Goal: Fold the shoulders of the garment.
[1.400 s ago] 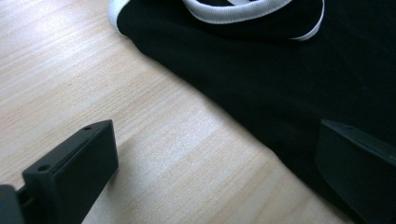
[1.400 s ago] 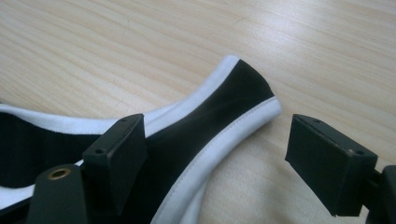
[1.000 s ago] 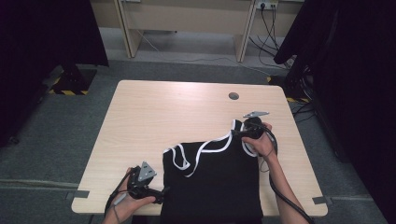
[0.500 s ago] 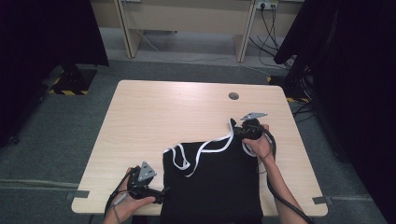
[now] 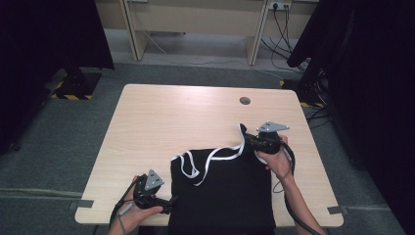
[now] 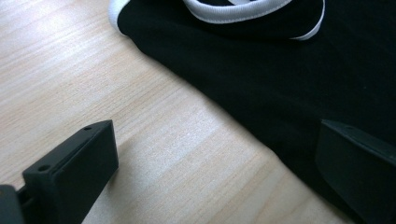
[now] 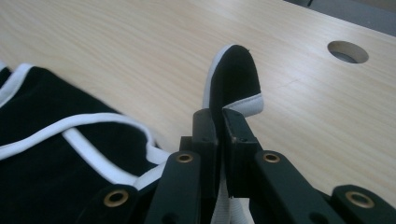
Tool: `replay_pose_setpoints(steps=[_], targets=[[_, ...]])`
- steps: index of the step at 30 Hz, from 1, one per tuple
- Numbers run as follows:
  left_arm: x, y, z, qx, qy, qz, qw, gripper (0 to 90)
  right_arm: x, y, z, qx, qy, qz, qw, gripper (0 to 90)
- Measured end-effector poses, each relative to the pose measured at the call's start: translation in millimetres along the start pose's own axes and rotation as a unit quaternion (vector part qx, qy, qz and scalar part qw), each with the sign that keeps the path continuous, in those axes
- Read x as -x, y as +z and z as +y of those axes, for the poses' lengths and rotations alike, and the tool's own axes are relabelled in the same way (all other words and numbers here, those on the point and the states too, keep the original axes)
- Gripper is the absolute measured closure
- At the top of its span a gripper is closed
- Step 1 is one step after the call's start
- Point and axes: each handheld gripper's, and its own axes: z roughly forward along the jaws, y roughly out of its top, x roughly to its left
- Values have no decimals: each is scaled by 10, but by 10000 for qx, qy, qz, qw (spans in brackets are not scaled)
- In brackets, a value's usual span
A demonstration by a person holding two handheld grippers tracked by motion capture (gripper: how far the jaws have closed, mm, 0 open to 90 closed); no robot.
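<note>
A black garment [image 5: 222,193] with white trim [image 5: 215,155] lies flat at the near middle of the wooden table [image 5: 171,117]. My right gripper [image 5: 247,140] is at its far right corner. In the right gripper view the right gripper [image 7: 219,122] is shut on a black strap end [image 7: 233,77] edged in white, which stands up above the jaws. My left gripper [image 5: 169,202] rests at the garment's near left corner. It is open [image 6: 217,140], with one jaw over bare wood, the other over the black cloth [image 6: 280,79], and the cloth's edge running between them.
A round cable hole [image 5: 244,101] sits in the table's far right part, and also lies ahead of the right gripper [image 7: 348,51]. Bare wood spreads across the far and left parts. The near edge is close behind the left hand. Dark curtains hang at both sides.
My right gripper has shifted a little to the right and upward with the strap end in it. The left gripper has stayed where it was.
</note>
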Motion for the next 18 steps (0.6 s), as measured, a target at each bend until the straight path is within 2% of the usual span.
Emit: replay_pose_setpoints(steps=[4,9,14,17,18], targets=[[0,0,0,0,-2,3,10000,0,-142,-112,-107,178,-32,104,9998,846],[0,0,0,0,-3,4,10000,0,-281,-206,-295,222,-153,94,9996,830],[0,0,0,0,-2,5,10000,0,-374,-311,-444,216,-212,107,9995,708],[0,0,0,0,-3,5,10000,0,-406,-374,-510,191,-222,158,9994,670],[0,0,0,0,-4,5,10000,0,-415,-404,-530,198,-205,151,9995,623]])
